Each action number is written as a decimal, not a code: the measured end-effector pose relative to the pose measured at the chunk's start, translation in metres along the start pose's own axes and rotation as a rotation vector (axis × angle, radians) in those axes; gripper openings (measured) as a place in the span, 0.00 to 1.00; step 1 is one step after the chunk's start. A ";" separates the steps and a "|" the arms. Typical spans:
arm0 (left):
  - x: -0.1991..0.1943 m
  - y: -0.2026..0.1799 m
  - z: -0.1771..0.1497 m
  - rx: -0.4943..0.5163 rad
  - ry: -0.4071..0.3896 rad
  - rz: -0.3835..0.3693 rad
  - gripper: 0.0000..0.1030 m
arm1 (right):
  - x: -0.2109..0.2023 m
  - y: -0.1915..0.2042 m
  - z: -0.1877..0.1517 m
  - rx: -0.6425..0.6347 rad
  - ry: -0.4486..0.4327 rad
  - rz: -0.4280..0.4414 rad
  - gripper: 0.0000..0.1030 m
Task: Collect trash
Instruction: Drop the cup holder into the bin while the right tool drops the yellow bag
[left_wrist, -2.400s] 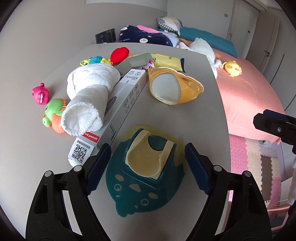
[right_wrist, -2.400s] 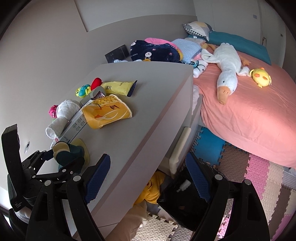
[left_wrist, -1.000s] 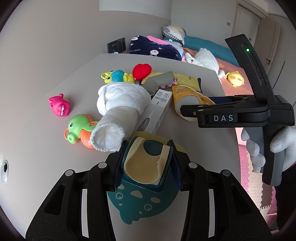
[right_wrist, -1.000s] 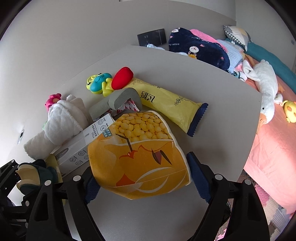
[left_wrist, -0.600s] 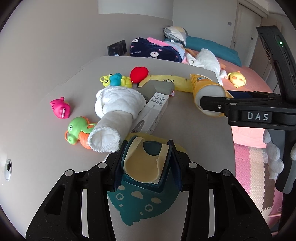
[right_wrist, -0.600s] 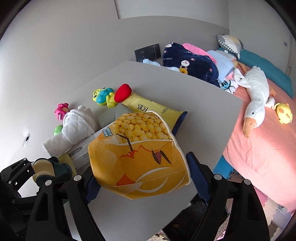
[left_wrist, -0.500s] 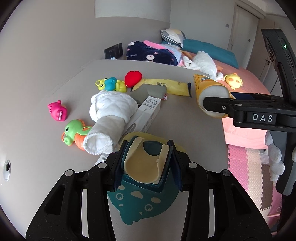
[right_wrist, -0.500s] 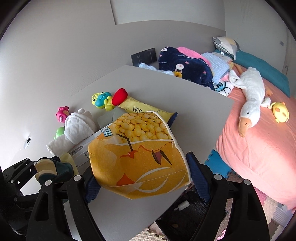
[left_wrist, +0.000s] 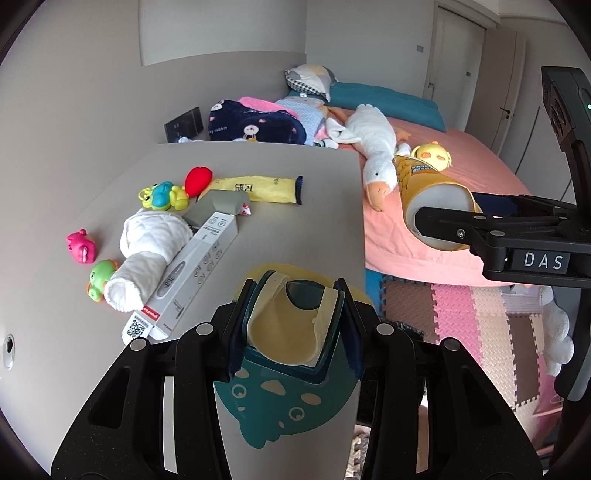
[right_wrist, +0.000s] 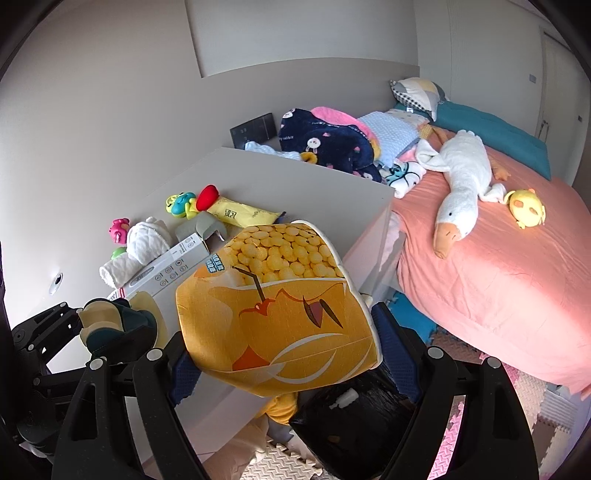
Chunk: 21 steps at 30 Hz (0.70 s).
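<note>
With both jaws clamped, left gripper (left_wrist: 293, 328) on teal wrapper (left_wrist: 291, 369), right gripper (right_wrist: 291, 354) on snack bag (right_wrist: 273, 314); yellow packet (left_wrist: 258, 188) left beyond them on worktop (left_wrist: 295, 229).

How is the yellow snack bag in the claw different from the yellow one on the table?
The corn snack bag is wide and puffy; the long yellow packet is slim and flat. The snack bag is pinched in the right gripper, off the table; the packet lies on the table, untouched. Both are yellow wrappers.
</note>
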<state>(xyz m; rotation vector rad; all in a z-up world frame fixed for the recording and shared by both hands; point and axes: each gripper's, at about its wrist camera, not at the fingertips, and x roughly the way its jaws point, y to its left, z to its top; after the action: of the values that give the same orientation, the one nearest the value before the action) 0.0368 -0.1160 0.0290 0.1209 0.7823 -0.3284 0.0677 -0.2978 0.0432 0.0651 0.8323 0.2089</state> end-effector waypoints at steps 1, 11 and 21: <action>0.000 -0.006 0.001 0.008 0.001 -0.006 0.41 | -0.003 -0.005 -0.003 0.010 0.001 -0.004 0.81; 0.009 -0.074 0.007 0.107 0.029 -0.093 0.41 | -0.038 -0.063 -0.029 0.122 -0.004 -0.066 0.81; 0.023 -0.134 0.003 0.179 0.061 -0.199 0.94 | -0.074 -0.118 -0.051 0.284 -0.084 -0.109 0.93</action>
<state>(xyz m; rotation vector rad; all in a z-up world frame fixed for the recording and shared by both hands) 0.0093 -0.2483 0.0173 0.2228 0.8264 -0.5855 0.0005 -0.4300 0.0464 0.2921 0.7748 -0.0155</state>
